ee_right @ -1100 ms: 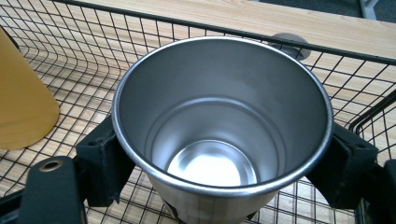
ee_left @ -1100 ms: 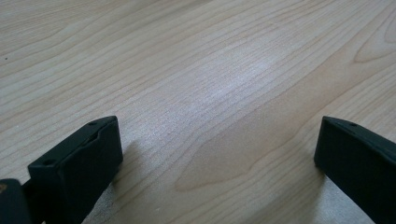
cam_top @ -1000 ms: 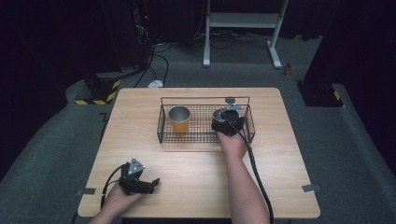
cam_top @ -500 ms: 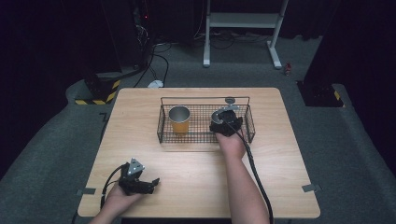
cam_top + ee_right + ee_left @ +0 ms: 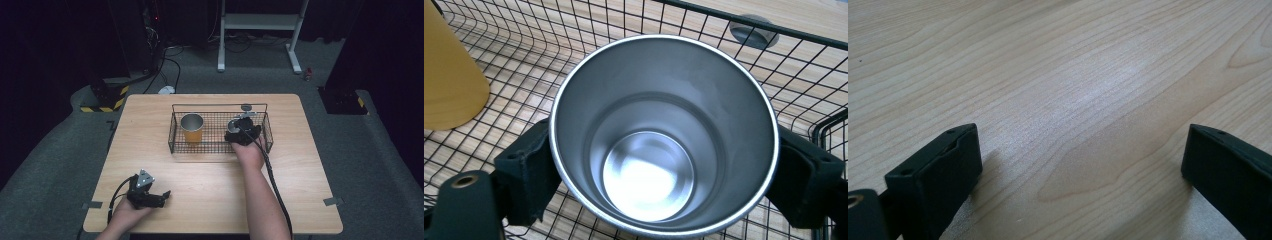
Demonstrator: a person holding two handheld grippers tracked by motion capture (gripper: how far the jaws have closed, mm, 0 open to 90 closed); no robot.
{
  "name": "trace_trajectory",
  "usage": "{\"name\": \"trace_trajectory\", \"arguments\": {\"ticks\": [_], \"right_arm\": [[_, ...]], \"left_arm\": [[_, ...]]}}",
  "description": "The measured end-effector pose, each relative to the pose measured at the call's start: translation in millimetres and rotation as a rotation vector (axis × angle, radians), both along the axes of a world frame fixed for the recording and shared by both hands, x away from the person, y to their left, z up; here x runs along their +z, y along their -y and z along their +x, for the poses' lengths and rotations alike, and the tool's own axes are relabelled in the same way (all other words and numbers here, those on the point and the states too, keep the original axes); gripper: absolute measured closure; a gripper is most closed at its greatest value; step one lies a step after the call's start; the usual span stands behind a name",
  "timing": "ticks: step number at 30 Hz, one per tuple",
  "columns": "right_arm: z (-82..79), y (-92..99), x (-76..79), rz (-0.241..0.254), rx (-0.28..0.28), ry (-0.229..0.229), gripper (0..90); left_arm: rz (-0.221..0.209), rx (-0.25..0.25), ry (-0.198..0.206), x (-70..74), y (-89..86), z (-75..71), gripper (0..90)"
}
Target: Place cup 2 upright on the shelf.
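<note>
Two cups in one wire basket

The right tool (image 5: 659, 165) grips one steel cup (image 5: 664, 135) inside the basket (image 5: 175, 145); one orange cup (image 5: 192, 128) stands beside it. The left tool (image 5: 1080, 165), wide and just closing slightly, is empty, well outside the basket. No writing readable.

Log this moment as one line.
right gripper: shut on steel cup in basket | left gripper: open, closing, on table

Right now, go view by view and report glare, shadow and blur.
High view: sharp wooden table, dark surroundings. Left gripper view: soft sheen on the wood, shadow beside each black jaw, nearest edges blurred. Right gripper view: bright glare on the steel cup bottom, wire basket sharp.
</note>
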State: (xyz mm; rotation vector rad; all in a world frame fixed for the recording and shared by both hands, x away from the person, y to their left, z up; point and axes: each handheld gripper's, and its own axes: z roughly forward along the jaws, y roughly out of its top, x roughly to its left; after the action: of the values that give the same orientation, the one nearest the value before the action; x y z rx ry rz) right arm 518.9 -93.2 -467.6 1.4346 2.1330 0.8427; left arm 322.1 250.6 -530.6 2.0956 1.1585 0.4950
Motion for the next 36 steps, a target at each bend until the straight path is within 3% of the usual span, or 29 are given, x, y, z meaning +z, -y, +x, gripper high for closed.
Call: {"name": "trace_trajectory", "arguments": {"ticks": [14, 36], "right_arm": [[-9.1, 0.5, 12.7, -0.015, -0.002, 0.078, 8.8], [-27.8, 6.9, 41.1, 0.042, 0.018, 0.167, 8.9]], "left_arm": [[0.002, 0.0, 0.001, 0.0, 0.0, -0.1, 3.2], [0.005, -0.003, 0.0, 0.2, -0.3, 0.0, 3.2]]}}
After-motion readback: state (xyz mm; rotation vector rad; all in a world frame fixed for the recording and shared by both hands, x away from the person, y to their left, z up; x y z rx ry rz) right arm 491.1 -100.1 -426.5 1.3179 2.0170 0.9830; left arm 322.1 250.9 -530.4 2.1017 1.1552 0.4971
